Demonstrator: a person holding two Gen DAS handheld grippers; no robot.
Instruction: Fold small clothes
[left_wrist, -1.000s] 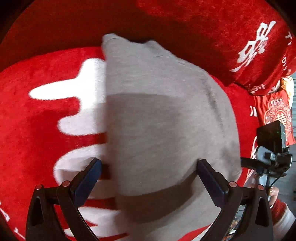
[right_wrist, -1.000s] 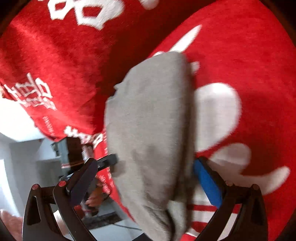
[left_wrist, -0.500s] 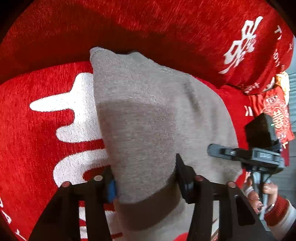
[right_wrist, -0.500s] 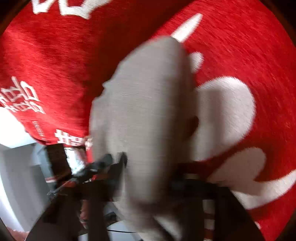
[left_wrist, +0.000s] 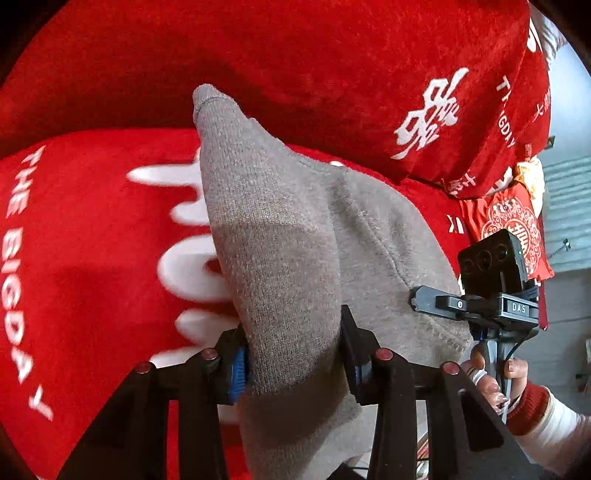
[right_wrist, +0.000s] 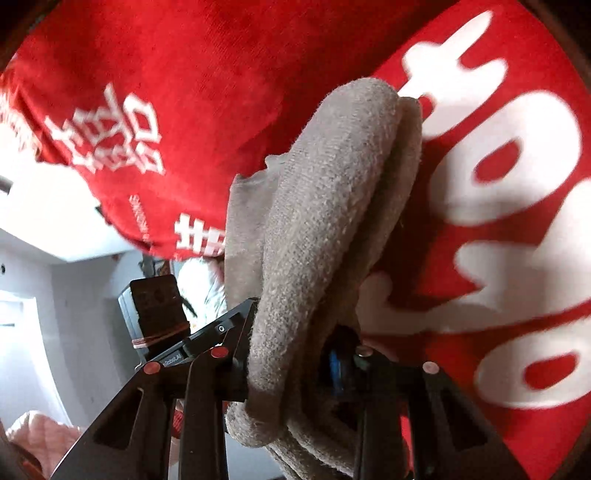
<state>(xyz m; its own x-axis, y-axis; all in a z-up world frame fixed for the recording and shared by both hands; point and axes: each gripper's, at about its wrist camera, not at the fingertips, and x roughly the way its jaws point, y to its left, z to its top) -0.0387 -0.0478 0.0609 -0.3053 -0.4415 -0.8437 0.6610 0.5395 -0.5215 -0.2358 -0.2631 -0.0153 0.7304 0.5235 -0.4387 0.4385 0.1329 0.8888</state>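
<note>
Two claws, left claw (left_wrist: 293, 352) and right claw (right_wrist: 290, 349), have just closed onto the near edge of the grey garment (left_wrist: 295, 229), presumably to lift and fold it over the red blanket (left_wrist: 92, 240).

Both the left gripper (left_wrist: 293, 354) and the right gripper (right_wrist: 291, 350) are black linkage frames with red pivot caps and blue pads inside the fingers, the right one marked "DAS" beneath a boxy black camera, its hand (left_wrist: 495, 380) wearing a red cuff over a white sleeve.
</note>
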